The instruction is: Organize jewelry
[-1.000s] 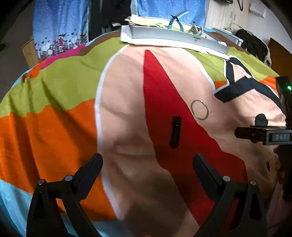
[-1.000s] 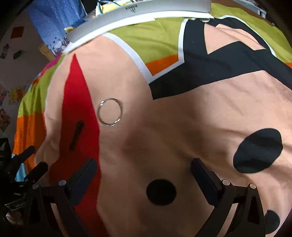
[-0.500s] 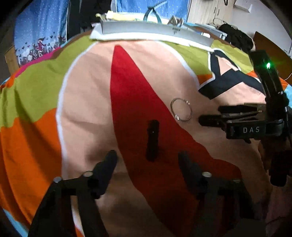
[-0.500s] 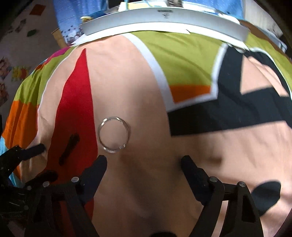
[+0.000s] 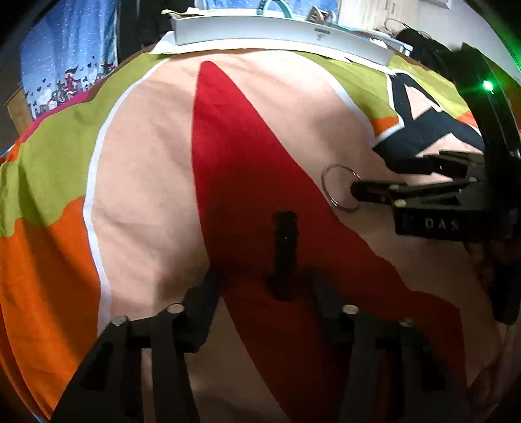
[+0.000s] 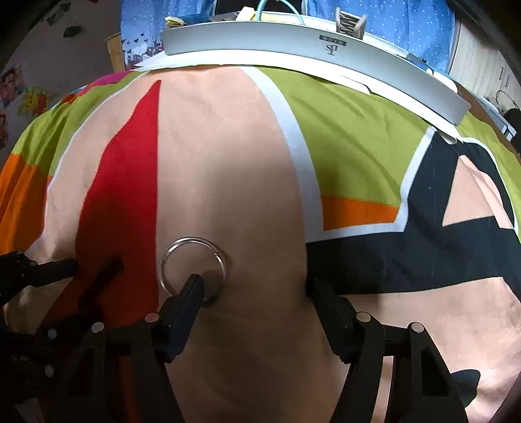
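Observation:
A thin silver ring (image 6: 193, 242) lies flat on the colourful cloth (image 6: 228, 162). My right gripper (image 6: 254, 286) stands open over it, its left finger tip set down inside the ring and the right finger outside on the cloth. A black hair clip (image 5: 285, 250) lies on the red patch between the fingers of my left gripper (image 5: 263, 286), which is open and low over it. In the left wrist view the ring (image 5: 325, 182) shows at centre right with the right gripper (image 5: 371, 175) reaching in from the right. The clip (image 6: 101, 279) also appears at the right wrist view's left edge.
A long white tray (image 5: 280, 29) with small items sits at the cloth's far edge, also seen as the tray (image 6: 309, 48) in the right wrist view. Blue patterned fabric (image 5: 65, 58) hangs behind it. The cloth bulges with soft folds.
Both grippers have moved forward and down. The left one now straddles the black clip with narrower fingers. The right one's left finger has reached into the ring.

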`<state>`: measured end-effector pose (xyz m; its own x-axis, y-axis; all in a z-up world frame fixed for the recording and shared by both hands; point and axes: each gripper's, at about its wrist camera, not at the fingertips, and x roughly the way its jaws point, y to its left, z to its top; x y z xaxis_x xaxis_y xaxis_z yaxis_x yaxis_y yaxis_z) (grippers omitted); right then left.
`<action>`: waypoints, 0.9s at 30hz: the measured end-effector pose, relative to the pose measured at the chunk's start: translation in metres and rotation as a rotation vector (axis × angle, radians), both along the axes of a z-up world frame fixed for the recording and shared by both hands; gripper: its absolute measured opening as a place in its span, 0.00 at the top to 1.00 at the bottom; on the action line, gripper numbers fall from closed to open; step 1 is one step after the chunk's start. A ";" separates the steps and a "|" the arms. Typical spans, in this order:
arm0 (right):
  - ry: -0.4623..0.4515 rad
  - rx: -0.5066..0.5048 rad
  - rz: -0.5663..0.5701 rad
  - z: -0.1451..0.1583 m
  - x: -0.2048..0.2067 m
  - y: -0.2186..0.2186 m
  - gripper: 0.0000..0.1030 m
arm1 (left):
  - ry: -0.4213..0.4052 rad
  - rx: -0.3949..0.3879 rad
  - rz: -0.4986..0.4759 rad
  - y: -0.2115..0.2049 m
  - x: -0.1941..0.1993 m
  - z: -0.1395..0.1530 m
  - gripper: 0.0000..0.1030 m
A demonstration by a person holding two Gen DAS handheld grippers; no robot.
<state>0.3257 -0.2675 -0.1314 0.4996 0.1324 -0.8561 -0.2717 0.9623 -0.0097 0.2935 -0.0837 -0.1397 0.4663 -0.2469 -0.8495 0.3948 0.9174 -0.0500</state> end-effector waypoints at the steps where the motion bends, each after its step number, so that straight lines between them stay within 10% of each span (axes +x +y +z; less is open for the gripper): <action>1: -0.002 -0.004 0.003 0.000 -0.001 -0.001 0.41 | 0.001 -0.007 0.006 0.001 0.002 -0.001 0.65; 11: 0.029 -0.007 0.048 -0.007 0.007 0.026 0.87 | 0.006 -0.036 -0.001 -0.003 0.018 -0.003 0.92; 27: 0.002 0.167 -0.059 0.011 0.010 0.000 0.96 | -0.026 -0.171 0.044 0.016 0.027 0.011 1.00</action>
